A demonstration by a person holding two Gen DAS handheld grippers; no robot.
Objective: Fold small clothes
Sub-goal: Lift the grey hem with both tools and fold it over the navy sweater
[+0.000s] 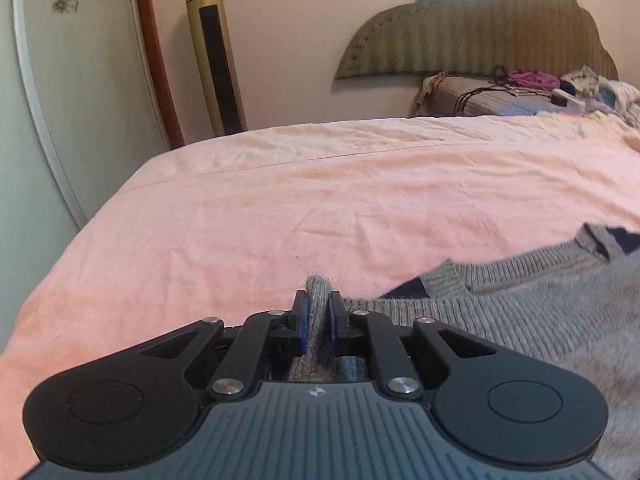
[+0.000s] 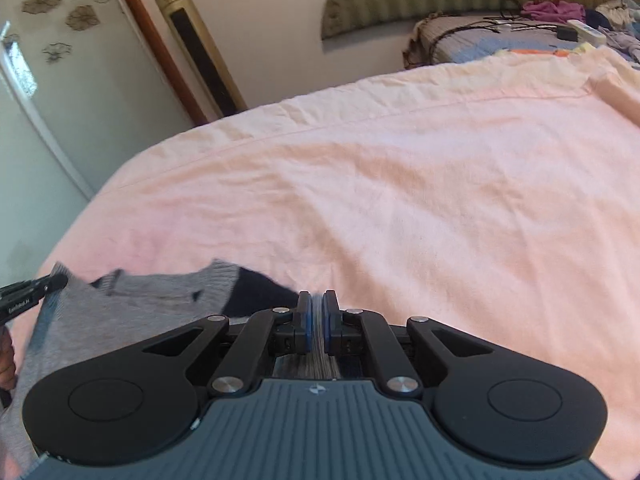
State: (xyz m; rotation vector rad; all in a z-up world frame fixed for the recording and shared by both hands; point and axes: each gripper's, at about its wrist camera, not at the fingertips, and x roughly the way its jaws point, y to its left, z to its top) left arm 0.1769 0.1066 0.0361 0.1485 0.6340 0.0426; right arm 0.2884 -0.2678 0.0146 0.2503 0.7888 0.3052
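Observation:
A small grey knit sweater [image 1: 520, 312] with dark navy trim is held over the pink bedsheet [image 1: 320, 200]. My left gripper [image 1: 318, 308] is shut on a bunched grey edge of it, the sweater stretching off to the right. My right gripper [image 2: 317, 316] is shut on another edge of the same sweater [image 2: 132, 312], which spreads to the left. The left gripper's tip [image 2: 52, 280] shows at the far left of the right wrist view, pinching the sweater's other corner. The sweater looks stretched between both grippers.
The pink sheet [image 2: 400, 180] covers a wide bed. A gold tower fan [image 1: 216, 52] stands by the wall near a door. A padded headboard [image 1: 480, 32] and a pile of clothes and cables [image 1: 532, 88] lie at the far right.

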